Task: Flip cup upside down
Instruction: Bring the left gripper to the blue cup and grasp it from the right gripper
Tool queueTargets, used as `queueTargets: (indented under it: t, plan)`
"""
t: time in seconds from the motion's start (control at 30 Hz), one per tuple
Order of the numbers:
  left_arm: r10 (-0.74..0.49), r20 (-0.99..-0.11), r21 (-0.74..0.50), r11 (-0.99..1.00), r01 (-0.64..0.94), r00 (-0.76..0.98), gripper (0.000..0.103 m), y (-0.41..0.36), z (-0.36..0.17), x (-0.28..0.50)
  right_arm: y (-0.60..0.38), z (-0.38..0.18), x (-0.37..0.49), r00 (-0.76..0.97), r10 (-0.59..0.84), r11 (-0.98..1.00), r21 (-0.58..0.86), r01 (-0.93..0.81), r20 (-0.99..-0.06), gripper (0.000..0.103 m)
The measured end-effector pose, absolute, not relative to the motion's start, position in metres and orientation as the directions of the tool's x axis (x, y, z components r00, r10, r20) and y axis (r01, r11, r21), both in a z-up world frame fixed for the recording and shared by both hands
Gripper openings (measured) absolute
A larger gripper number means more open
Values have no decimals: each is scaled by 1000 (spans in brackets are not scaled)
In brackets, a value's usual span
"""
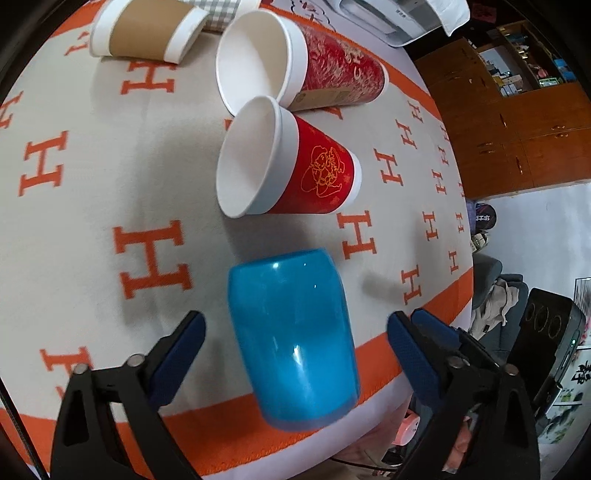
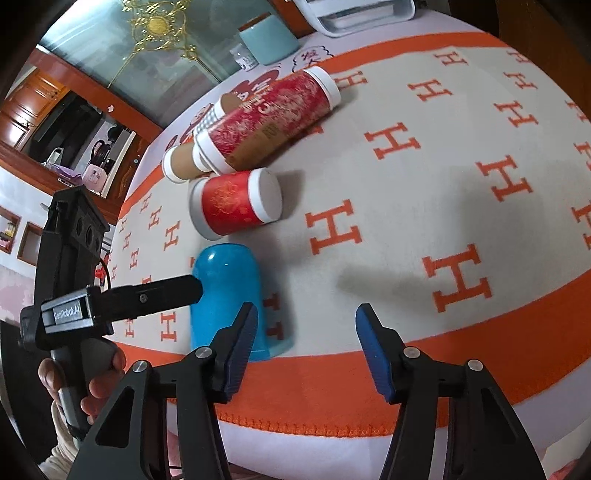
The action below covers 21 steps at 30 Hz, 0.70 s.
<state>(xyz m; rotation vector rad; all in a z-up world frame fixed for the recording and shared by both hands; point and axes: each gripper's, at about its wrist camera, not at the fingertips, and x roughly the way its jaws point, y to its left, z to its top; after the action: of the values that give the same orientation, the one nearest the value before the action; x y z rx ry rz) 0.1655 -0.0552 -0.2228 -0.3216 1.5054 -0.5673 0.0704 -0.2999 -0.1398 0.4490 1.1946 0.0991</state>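
A glossy blue cup (image 1: 293,339) stands upside down near the front edge of the table; it also shows in the right wrist view (image 2: 229,295). My left gripper (image 1: 295,325) is open, its blue pads on either side of the cup and apart from it. In the right wrist view the left gripper's finger (image 2: 162,293) reaches to the cup's left side. My right gripper (image 2: 306,328) is open and empty, just right of the cup, above the cloth.
A small red paper cup (image 1: 291,171), a tall red paper cup (image 1: 306,61) and a brown-sleeved cup (image 1: 147,31) lie on their sides behind the blue cup. An orange-and-cream H-pattern cloth (image 1: 92,184) covers the table. A white tray (image 2: 354,13) sits at the far edge.
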Motion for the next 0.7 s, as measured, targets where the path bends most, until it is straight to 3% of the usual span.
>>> queueTargets:
  t: [0.23, 0.4, 0.7]
  plan:
    - [-531, -845, -534, 832, 153, -64, 84, -71, -236, 170, -308, -152, 76, 365, 316, 901, 397, 173, -876, 57]
    - [-517, -853, -521, 840, 150, -72, 69, -75, -241, 171, -314, -158, 77, 359, 324, 895, 407, 184, -875, 57]
    - [-488, -873, -483, 856, 187, -21, 68, -81, -229, 161, -317, -161, 74, 358, 339, 889, 420, 181, -870, 57]
